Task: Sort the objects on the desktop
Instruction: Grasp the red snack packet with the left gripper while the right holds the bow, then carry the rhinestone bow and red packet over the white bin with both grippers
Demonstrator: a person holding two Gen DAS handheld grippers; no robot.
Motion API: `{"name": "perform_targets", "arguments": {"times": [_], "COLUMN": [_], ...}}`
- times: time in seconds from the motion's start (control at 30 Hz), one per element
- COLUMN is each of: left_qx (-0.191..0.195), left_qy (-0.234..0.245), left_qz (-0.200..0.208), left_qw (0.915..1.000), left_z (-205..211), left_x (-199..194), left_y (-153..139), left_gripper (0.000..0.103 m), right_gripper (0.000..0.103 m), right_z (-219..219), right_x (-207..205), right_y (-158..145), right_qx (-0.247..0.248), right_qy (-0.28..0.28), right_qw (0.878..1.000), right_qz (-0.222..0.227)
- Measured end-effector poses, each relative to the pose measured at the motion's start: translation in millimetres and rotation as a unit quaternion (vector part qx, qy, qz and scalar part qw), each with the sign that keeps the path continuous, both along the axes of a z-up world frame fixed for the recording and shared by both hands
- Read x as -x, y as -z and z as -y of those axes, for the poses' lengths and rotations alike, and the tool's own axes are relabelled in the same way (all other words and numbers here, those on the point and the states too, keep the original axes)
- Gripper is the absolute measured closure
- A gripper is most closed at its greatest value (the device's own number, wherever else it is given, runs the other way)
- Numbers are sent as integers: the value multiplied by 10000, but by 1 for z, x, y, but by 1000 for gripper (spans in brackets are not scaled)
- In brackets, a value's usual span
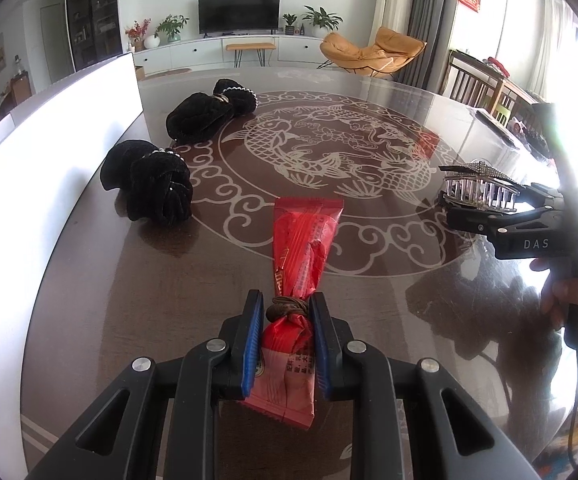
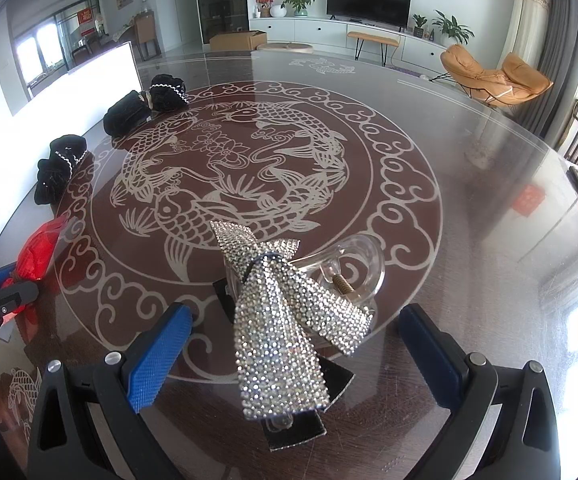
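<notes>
So right now I've got the left gripper [image 1: 287, 312] clamped on the red snack packet [image 1: 303, 256], pads pinching it just behind the brown hair tie [image 1: 285, 309] wrapped round its waist. Most of the packet sticks out ahead of the jaws, and its far end looks like it's resting on the glass table [image 1: 369, 300], though I can't be sure.

The right gripper [image 2: 295, 344] is wide open with the rhinestone hair clip [image 2: 285, 320] sitting between the blue pads [image 2: 157, 360], neither one touching it. From the left camera it almost looks carried, but the right view shows clear gaps on both sides, so I'd call it unheld.

Ahead and to the left of the left claw are two black velvet scrunchies [image 1: 149, 184], lined up along the white board [image 1: 69, 140].

My read: we're mid-sort, packet in hand, clip pending. Next I'd carry the packet to wherever its group goes, away from the hair stuff, then close the right jaws on the clip. It's lumpy and slick, so squeeze slowly.
</notes>
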State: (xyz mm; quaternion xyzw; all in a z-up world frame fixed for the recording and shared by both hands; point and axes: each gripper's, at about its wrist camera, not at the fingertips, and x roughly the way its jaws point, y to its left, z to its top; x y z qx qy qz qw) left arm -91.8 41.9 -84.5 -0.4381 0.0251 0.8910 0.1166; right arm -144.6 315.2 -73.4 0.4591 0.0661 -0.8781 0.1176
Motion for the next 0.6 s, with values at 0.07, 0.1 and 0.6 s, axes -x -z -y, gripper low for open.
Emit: {"name": "perform_targets", "arguments": {"times": [0.07,0.1,0.6], "left_qx": [-95,-250,-1358], "left_qy": [3,-23,-315], "left_qz": [23,50,-46], "left_qw": [10000,9997,9902], "left_z": [3,7,63], "left_x": [-2,-4,-45], "left_y": [-1,-1,-7], "left_gripper": [80,80,80], "right_gripper": [0,0,21], "right_z": [0,0,-7], "right_x": [0,0,2], "right_y": [0,0,-9], "right_qx": [0,0,184], "right_qy": [0,-1,-125], "right_qw": [10000,10000,9998], "right_qz": [0,0,-13]}}
